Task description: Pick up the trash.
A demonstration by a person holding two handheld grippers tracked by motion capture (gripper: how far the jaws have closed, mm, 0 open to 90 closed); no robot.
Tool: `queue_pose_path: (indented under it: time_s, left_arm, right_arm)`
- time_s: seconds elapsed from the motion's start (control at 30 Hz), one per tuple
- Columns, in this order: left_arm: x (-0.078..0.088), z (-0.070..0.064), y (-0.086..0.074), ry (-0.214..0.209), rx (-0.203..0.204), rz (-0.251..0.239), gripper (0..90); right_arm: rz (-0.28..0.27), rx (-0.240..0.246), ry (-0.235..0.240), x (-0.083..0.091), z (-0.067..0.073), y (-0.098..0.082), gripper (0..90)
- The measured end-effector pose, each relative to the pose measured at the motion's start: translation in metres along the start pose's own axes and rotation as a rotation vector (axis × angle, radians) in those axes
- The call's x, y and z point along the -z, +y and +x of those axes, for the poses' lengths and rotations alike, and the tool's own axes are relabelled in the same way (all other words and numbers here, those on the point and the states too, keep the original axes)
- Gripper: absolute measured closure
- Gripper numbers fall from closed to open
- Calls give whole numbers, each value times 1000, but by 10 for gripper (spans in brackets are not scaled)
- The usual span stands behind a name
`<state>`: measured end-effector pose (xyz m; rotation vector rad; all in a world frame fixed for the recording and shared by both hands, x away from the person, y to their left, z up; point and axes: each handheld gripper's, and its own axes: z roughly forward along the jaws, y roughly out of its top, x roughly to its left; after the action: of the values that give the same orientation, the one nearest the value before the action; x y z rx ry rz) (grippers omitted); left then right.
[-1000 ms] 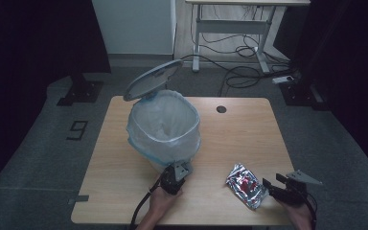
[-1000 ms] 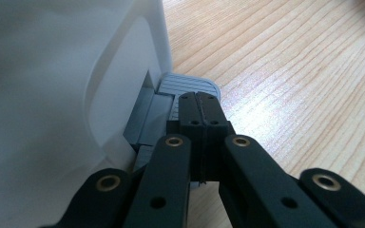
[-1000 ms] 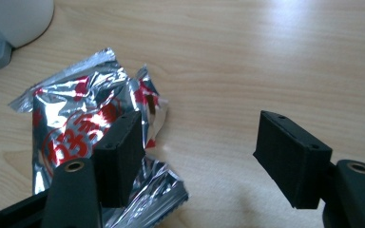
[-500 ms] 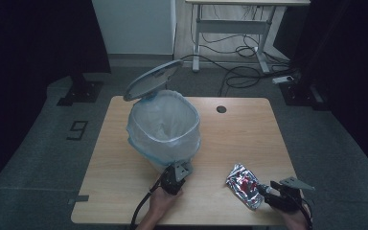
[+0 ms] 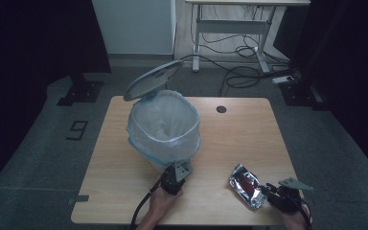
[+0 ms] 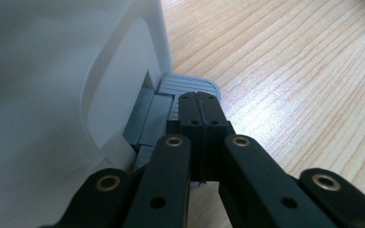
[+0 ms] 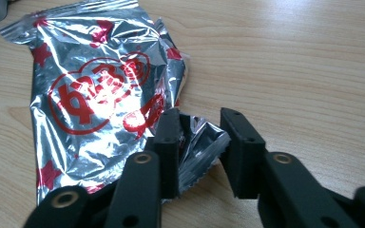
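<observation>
Dark floor, trailing cables and a second desk frame surround your wooden tabletop [image 5: 239, 139], which carries everything in play.

Largest on it is the lined pedal bin [image 5: 164, 129], standing left of centre with its lid [image 5: 153, 79] tipped up and back. The lid probably stands open because your left tool [image 6: 200, 102], jaws pressed together with nothing between them, bears down on the grey ribbed pedal [image 6: 190, 85] at the bin's base. Judged from that, you are holding the mouth open for a drop.

Next in size is the crumpled silver and red foil wrapper [image 5: 246, 185], lying flat near the front right edge, well apart from the bin.

Your right tool [image 7: 200, 145] has its jaws apart, straddling the wrapper's near corner, positioned to pinch the thin foil where it lifts off the wood.
</observation>
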<state>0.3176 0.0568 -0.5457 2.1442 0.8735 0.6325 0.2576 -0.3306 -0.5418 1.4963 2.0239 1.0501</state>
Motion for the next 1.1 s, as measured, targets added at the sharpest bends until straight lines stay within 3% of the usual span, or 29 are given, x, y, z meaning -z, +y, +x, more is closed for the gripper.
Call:
queue_pose_path:
  time_s: [0.03, 0.07, 0.23, 0.5, 1.1]
  left_arm:
    - [0, 0, 0, 0, 0, 0, 900]
    - [0, 0, 0, 1, -3, 2, 900]
    - [0, 0, 0, 0, -4, 3, 900]
    - [0, 0, 0, 0, -3, 2, 900]
    - [0, 1, 0, -2, -4, 3, 900]
  right_arm:
    - [0, 0, 0, 0, 0, 0, 712]
    - [-4, 6, -2, 1, 0, 0, 786]
    - [-15, 4, 4, 3, -1, 2, 863]
    - [-33, -8, 12, 6, -4, 4, 880]
    - [-151, -40, 43, 23, -7, 16, 893]
